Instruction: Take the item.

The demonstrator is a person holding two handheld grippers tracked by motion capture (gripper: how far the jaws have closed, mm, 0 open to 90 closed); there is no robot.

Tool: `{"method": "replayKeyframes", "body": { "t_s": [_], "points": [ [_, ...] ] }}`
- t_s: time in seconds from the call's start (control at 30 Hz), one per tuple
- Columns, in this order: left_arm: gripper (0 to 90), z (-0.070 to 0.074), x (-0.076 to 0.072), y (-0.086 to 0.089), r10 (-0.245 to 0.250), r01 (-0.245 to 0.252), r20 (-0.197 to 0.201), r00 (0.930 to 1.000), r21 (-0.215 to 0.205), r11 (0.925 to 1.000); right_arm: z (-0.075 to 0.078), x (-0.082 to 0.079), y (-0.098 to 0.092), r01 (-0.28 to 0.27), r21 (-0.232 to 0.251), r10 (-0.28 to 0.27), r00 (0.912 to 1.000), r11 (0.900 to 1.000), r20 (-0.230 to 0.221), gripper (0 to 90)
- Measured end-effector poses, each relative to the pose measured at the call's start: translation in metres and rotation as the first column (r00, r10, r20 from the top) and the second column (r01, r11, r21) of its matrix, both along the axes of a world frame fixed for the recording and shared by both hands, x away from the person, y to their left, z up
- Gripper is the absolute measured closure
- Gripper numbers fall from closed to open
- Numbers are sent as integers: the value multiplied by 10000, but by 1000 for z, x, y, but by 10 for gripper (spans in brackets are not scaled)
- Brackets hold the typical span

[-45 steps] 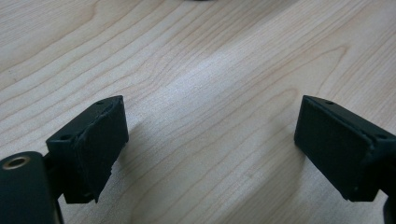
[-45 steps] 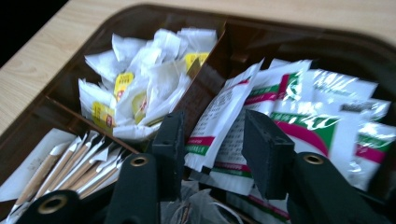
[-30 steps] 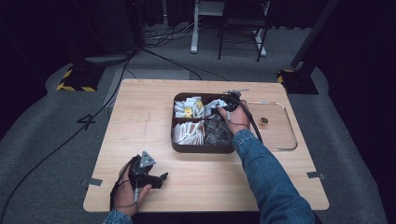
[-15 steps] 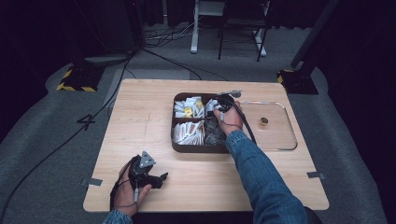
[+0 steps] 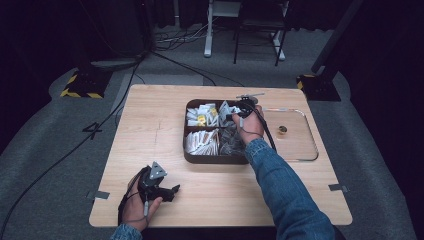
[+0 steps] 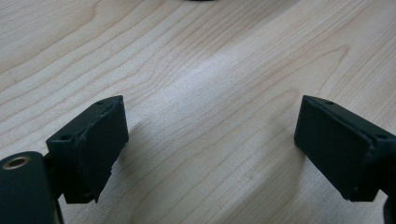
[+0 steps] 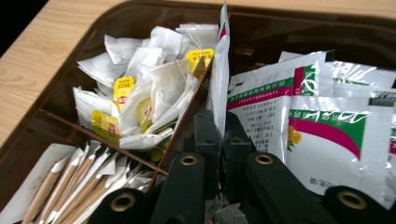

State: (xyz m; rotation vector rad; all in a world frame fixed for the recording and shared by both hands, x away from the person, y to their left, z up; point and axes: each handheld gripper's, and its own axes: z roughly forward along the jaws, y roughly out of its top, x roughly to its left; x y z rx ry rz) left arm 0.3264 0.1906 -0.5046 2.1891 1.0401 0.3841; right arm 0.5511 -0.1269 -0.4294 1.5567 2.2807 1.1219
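My right gripper has its jaws clenched on a sachet standing edge-up over the organizer tray divider; left gripper rests released on the desk, well apart.

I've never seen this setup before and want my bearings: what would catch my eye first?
The dark divided tray at the table's middle, crammed with white sachets and tea bags. The right gripper is down in it, fingers closed on a white sachet standing on edge. The left gripper rests open on bare wood near the front edge.
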Motion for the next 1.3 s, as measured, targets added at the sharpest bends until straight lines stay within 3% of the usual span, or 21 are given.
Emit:
{"method": "replayKeyframes", "body": {
  "t_s": [0.23, 0.33, 0.6, 0.73, 0.93, 0.97, 1.03, 1.13, 1.23, 1.3],
  "points": [
    [98, 0, 4, -3, 110, -110, -23, 9999, -28, 9999, 15, -9, -8, -192, 463, 178, 9994, 9987, 287, 881],
    [87, 0, 6, -3, 49, -49, -36, 10000, 31, 10000, 29, -20, -15, -418, 797, 373, 9976, 9959, 575, 881],
    [88, 0, 6, -3, 41, -41, -30, 10000, 71, 10000, 49, -41, -23, -1113, 947, 1020, 9899, 9893, 984, 881],
    [88, 0, 6, -3, 39, -39, -21, 10000, 72, 10000, 62, -61, -26, -1682, 1394, 1508, 9803, 9758, 1274, 881],
    [88, 0, 6, -3, 48, -48, -29, 10000, 54, 10000, 69, -82, -28, -2171, 1720, 1934, 9705, 9609, 1443, 881],
    [88, 0, 6, -3, 46, -46, -20, 10000, 54, 10000, 71, -91, -30, -2369, 1821, 2110, 9658, 9543, 1505, 882],
    [88, 0, 6, -3, 46, -46, -23, 10000, 57, 10000, 72, -94, -30, -2445, 1816, 2184, 9639, 9525, 1521, 882],
    [88, 0, 5, -3, 60, -60, -31, 10000, 54, 10000, 73, -113, -31, -2967, 1807, 2717, 9505, 9377, 1507, 882],
    [88, 0, 6, -3, 52, -52, -14, 10000, 57, 10000, 73, -122, -33, -3172, 1723, 2945, 9446, 9326, 1449, 881],
    [88, 0, 6, -3, 45, -45, -19, 10000, 58, 10000, 71, -137, -37, -3349, 1783, 3109, 9386, 9252, 1497, 882]
  ]
}}
